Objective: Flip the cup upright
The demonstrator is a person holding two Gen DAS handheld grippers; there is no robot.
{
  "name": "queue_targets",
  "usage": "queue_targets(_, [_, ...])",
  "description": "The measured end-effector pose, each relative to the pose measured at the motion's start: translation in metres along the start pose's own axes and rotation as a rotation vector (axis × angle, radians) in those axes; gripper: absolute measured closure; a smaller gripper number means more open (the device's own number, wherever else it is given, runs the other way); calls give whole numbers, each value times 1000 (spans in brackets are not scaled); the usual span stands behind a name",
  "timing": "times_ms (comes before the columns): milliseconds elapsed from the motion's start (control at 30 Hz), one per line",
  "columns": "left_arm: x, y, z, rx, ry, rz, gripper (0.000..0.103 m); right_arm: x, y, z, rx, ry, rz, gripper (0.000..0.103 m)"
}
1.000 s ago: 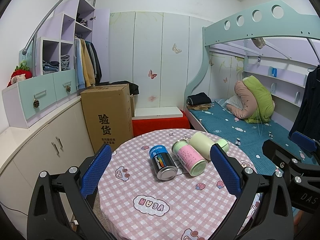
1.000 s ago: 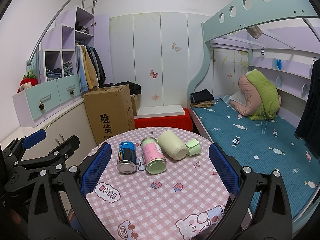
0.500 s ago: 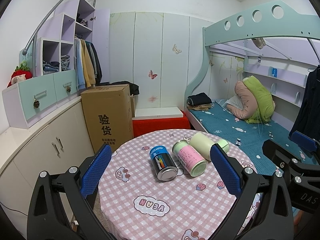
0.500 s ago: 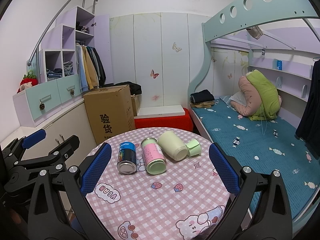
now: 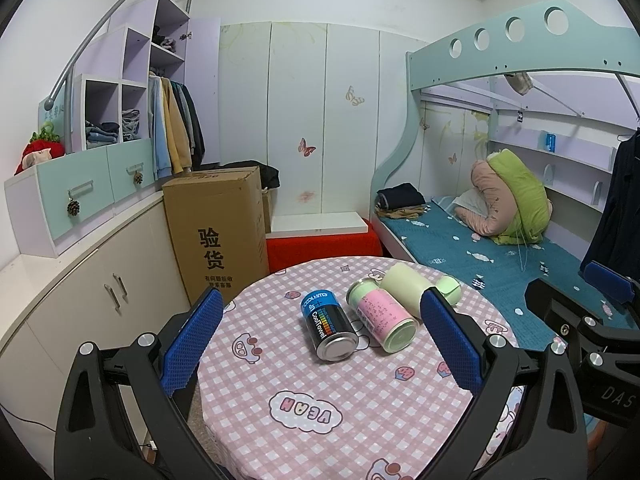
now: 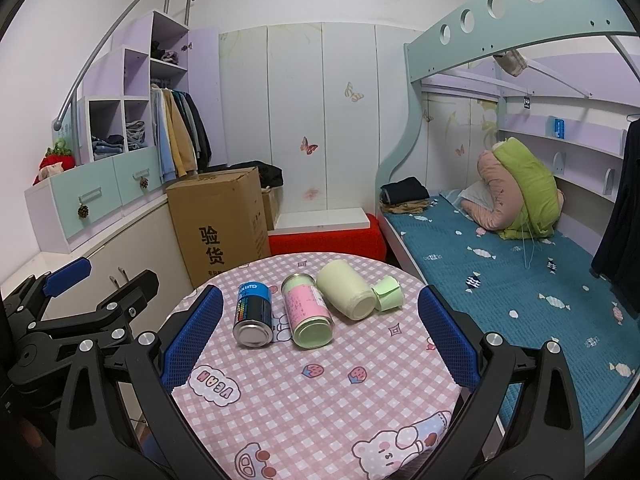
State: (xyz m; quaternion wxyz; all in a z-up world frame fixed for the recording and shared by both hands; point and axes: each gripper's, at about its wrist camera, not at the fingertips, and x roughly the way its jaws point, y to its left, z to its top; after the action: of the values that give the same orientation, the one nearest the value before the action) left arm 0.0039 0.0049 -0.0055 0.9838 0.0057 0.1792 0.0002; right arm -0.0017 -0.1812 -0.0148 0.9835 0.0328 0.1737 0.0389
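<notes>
A round table point(image 5: 360, 432) covered in a pink checked cloth with cartoon prints carries three cylinders lying on their sides, well ahead of both tools. The pale cream-green plastic cup point(image 6: 346, 294) lies farthest back, with a small light-green lid point(image 6: 388, 298) just beside its end. In the left wrist view this cup point(image 5: 404, 285) is partly cut off by the blue pad of the left tool, and its lid point(image 5: 450, 289) shows only as a sliver. Next to it lies a pink-labelled green canister point(image 6: 307, 315), touching or nearly touching the cup, and then a dark blue metal can point(image 6: 253, 315); whether the canister and can touch cannot be told.

The left gripper point(image 5: 320, 348) has its blue-padded fingers spread wide with nothing between them. The right gripper point(image 6: 318, 338) is likewise spread apart and holds nothing. A brown cardboard box point(image 5: 218, 236) stands behind the table.
</notes>
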Motion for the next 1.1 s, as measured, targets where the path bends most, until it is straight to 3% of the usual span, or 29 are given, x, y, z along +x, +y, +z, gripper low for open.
queue_targets(600, [12, 2, -7, 2, 16, 6, 8, 7, 2, -3, 1, 7, 2, 5])
queue_targets(667, [16, 3, -8, 1, 21, 9, 8, 21, 5, -18, 1, 15, 5, 5])
queue_targets(1100, [50, 3, -16, -2, 102, 13, 8, 58, 0, -25, 2, 86, 9, 5])
